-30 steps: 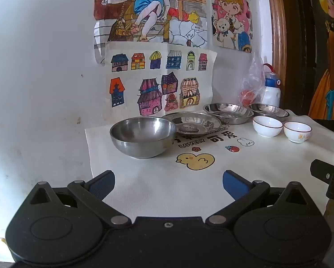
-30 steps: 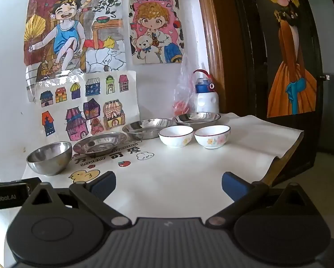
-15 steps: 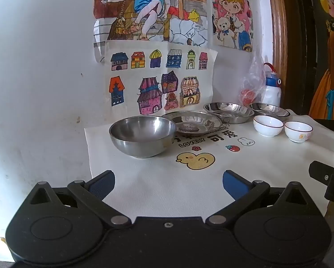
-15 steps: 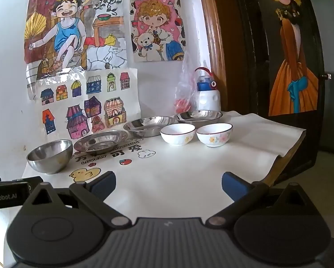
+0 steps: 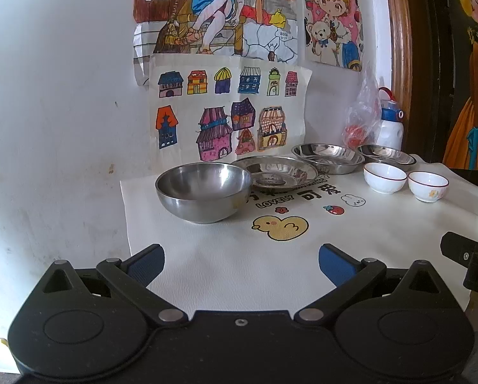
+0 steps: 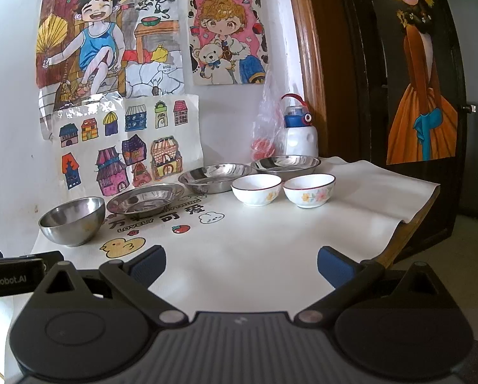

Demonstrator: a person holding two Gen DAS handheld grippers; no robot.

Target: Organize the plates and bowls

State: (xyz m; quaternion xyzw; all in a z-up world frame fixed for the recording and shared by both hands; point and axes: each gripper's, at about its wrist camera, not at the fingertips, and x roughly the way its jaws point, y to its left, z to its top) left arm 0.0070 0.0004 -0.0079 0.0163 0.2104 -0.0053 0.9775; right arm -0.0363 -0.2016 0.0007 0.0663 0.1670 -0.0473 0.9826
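A white wall hung with children's drawings [image 5: 229, 112] backs a surface [image 6: 270, 256] under a white cloth. Along it sit a steel bowl [image 5: 203, 188], three steel plates [image 6: 144, 197] and two white bowls [image 6: 256, 188] side by side. The left hand-held gripper [image 5: 240, 262] and right hand-held gripper [image 6: 241, 264] hover at the near edge, jaws spread wide, holding nothing.

— How many pieces sit on the white printed table cover [image 6: 270, 256]?
— Six: one deep round stainless-steel bowl [image 5: 203, 192], three shallow round stainless-steel plates [image 5: 275, 172] [image 5: 328, 158] [image 5: 386, 154], and two small white ceramic bowls with red rims [image 6: 256, 189] [image 6: 309, 190].
— And by the wall?
— One white bottle with a blue-and-red cap [image 6: 298, 131], one clear plastic bag [image 6: 266, 128], and three coloured drawings [image 6: 111, 32] [image 6: 227, 32] [image 6: 127, 147].
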